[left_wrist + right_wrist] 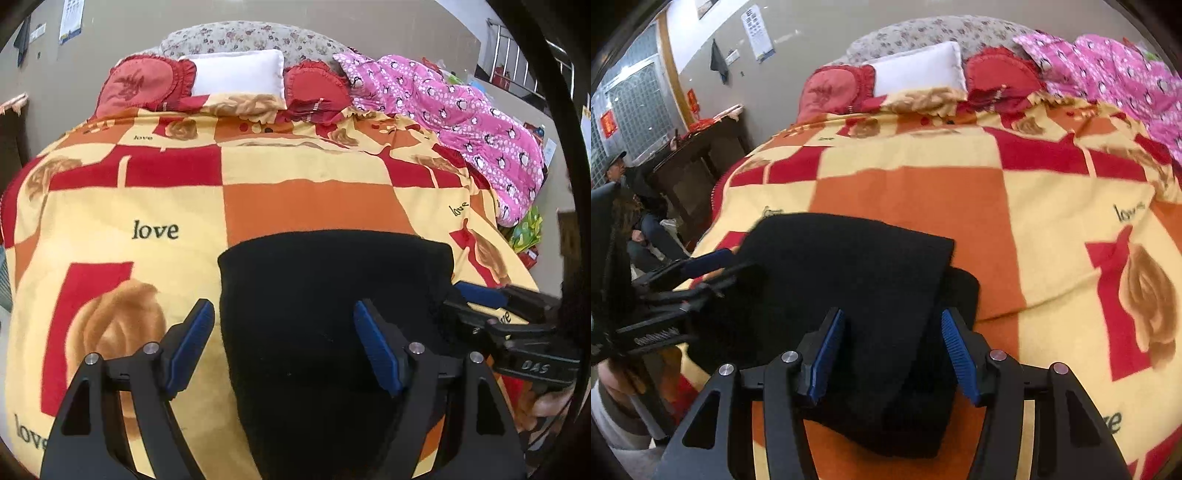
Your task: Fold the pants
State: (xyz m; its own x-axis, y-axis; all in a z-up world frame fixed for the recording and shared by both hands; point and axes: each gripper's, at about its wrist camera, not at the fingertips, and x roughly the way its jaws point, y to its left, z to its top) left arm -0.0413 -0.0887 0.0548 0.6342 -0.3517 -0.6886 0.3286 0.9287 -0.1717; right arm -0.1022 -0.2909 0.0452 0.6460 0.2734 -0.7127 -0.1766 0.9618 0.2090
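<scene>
Pants (849, 280) folded, both grippers apparently open

Left gripper (283, 345), right gripper (893, 354): black angular linkage arms, silver round pivot screws, ribbed blue finger pads (192, 347). White "DAS" lettering on black body.

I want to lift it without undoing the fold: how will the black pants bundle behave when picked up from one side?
The black pants are probably floppy: soft layered cloth, so the unheld side would sag. The top layer sits offset over the lower one, so it may slide open. The fuzzy blanket likely grips, so pushing may bunch it.
</scene>
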